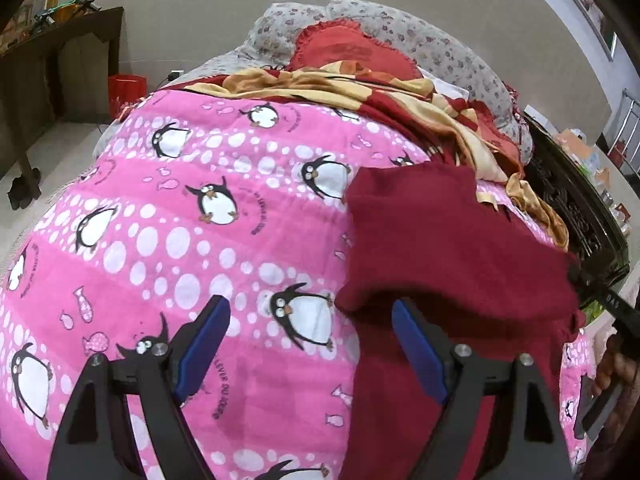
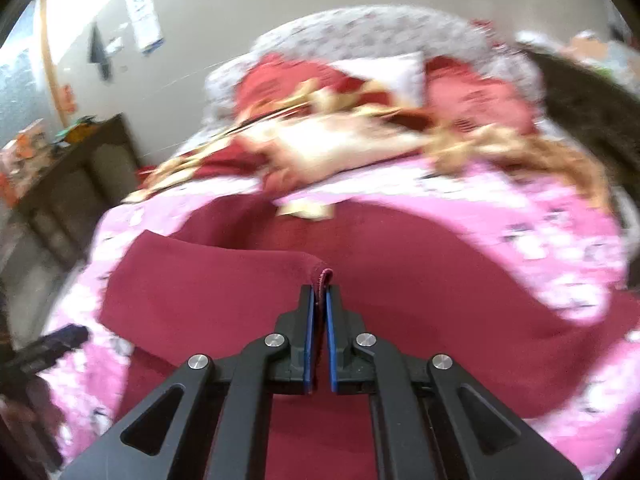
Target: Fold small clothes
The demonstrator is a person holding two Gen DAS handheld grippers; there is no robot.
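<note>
A dark red garment [image 1: 448,248] lies on a pink penguin-print blanket [image 1: 192,240] on a bed. My left gripper [image 1: 310,312] is open and empty; its right finger [image 1: 416,344] is at the garment's left edge, its left finger over the blanket. In the right wrist view my right gripper [image 2: 319,294] is shut on a hemmed edge of the garment [image 2: 224,292] and lifts that part up over the rest of the cloth. The right gripper also shows at the right edge of the left wrist view [image 1: 600,292].
A red and yellow patterned blanket [image 1: 400,96], a red pillow [image 1: 344,48] and a grey floral quilt [image 1: 448,40] are heaped at the bed's far end. A dark wooden table [image 1: 60,56] and a red bin [image 1: 126,90] stand at left. A dark carved bed frame [image 1: 576,204] runs along the right.
</note>
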